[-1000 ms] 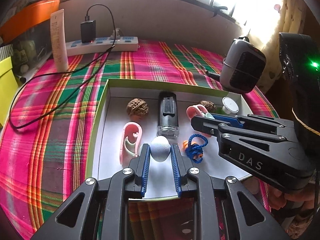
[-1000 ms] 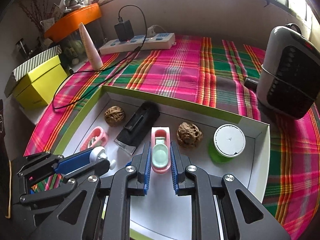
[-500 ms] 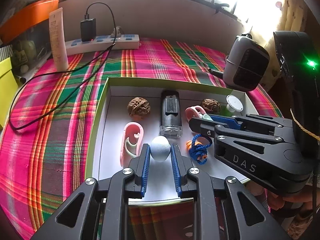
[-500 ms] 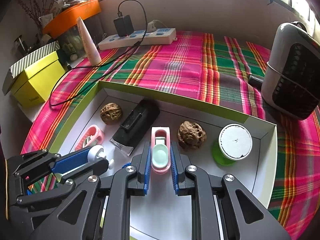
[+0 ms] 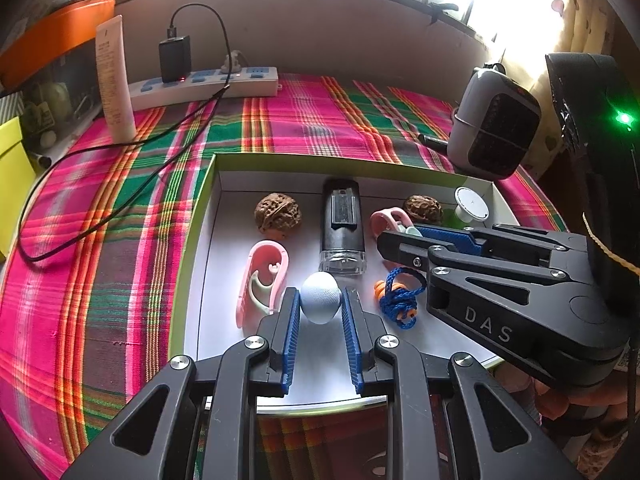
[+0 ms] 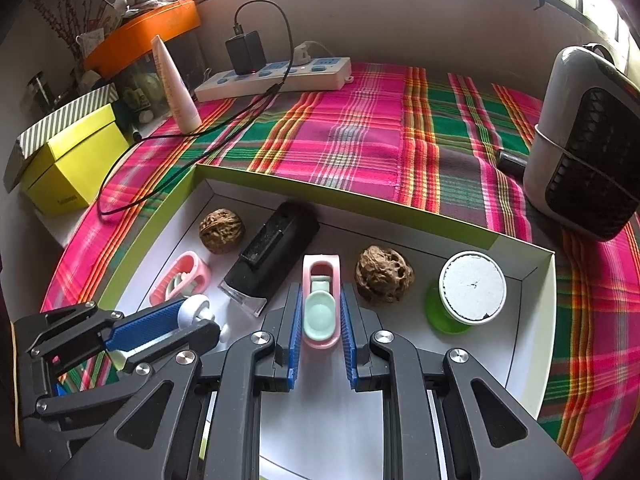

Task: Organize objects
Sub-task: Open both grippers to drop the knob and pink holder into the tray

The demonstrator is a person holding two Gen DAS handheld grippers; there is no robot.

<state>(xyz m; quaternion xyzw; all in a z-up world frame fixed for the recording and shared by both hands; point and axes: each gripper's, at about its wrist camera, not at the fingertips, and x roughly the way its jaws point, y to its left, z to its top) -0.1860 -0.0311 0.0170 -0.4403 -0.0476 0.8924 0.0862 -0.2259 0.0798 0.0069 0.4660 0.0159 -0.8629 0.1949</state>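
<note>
**Two black handheld grippers with blue pads**

The left gripper [image 5: 320, 312] fills the lower middle of its own view: matte black linkage arms with triangular cut-outs, silver round screws at the pivots, and ribbed blue pads [image 5: 291, 332] lining the inner faces of the jaws. The right gripper [image 6: 322, 316] is built the same. Seen from the side at the right of the left view, its body carries white raised letters "DAS" and a black housing with a small green light at the upper right.

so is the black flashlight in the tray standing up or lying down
Lying down. The black flashlight rests flat on the tray floor between the two walnuts, its clear lens end toward the grippers.
</note>
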